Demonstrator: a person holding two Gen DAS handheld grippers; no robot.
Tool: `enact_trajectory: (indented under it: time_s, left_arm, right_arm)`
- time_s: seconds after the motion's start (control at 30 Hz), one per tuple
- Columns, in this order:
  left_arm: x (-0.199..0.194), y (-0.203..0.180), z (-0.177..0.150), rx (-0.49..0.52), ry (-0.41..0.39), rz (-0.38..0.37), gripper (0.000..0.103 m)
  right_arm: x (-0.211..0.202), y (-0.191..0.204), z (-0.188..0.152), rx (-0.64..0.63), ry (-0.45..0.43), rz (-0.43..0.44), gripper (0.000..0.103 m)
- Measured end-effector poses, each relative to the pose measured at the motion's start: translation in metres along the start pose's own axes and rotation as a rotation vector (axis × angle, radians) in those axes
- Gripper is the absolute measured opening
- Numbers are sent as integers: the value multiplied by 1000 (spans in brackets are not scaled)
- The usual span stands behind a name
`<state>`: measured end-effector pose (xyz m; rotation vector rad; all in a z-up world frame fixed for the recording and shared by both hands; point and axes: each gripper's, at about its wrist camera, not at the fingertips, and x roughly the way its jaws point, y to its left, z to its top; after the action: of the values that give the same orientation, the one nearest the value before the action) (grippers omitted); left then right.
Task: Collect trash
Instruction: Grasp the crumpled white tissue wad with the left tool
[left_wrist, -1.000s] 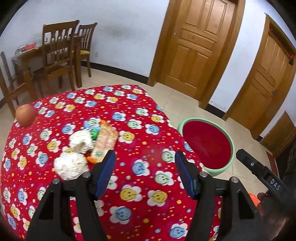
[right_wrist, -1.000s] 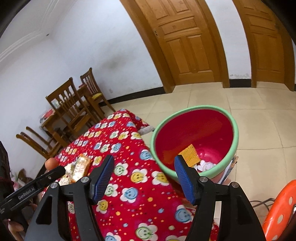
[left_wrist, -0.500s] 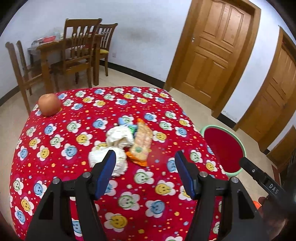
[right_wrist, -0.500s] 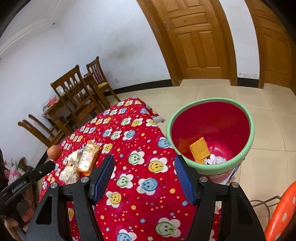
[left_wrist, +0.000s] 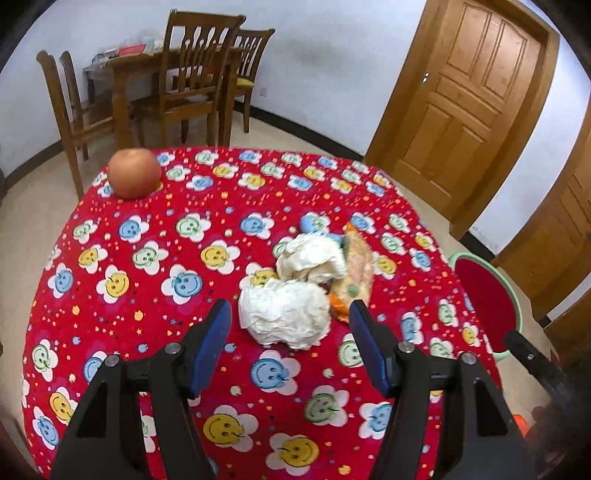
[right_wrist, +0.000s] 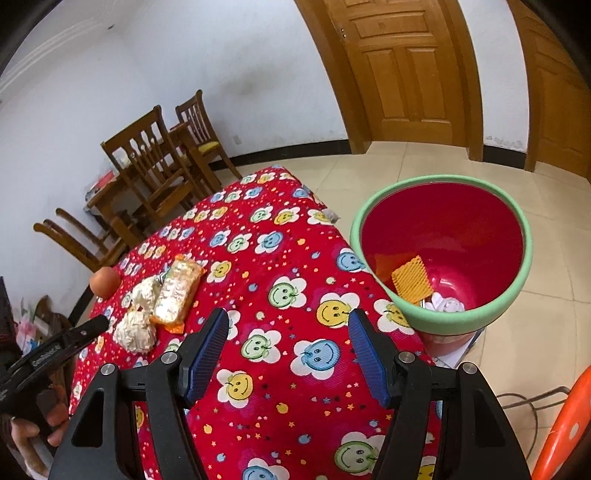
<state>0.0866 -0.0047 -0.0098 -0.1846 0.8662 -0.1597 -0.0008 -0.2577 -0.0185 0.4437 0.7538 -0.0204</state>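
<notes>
Two crumpled white paper wads (left_wrist: 284, 314) (left_wrist: 312, 258) and an orange snack wrapper (left_wrist: 356, 269) lie together on the red smiley tablecloth (left_wrist: 184, 258). My left gripper (left_wrist: 290, 347) is open and empty, just short of the nearer wad. My right gripper (right_wrist: 288, 350) is open and empty above the table's right side. The red bin with a green rim (right_wrist: 441, 254) stands beside the table and holds a yellow wrapper (right_wrist: 412, 278) and white paper. The trash pile also shows in the right wrist view (right_wrist: 159, 302).
An apple (left_wrist: 133, 178) sits at the table's far left corner. Wooden chairs and a dining table (left_wrist: 177, 85) stand by the back wall. Wooden doors (left_wrist: 469, 96) are at the right. An orange stool (right_wrist: 565, 428) is near the bin.
My left gripper has swung left and moved closer to the trash pile, which now lies between its fingers' line. The right gripper drew back slightly from the bin.
</notes>
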Motion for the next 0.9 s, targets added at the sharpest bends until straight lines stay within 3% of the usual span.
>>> enact_trajectory:
  time_s: [0.53, 0.7, 0.9]
  left_arm:
    - [46, -4, -3, 15, 80, 34, 66]
    - [49, -2, -3, 16, 52, 44, 66]
    - [48, 3, -5, 4, 48, 13, 56]
  right_arm:
    - [12, -1, -3, 3, 35, -9, 69]
    - [14, 1, -4, -1, 43, -9, 69]
    - [17, 10, -3, -23, 48, -2, 69]
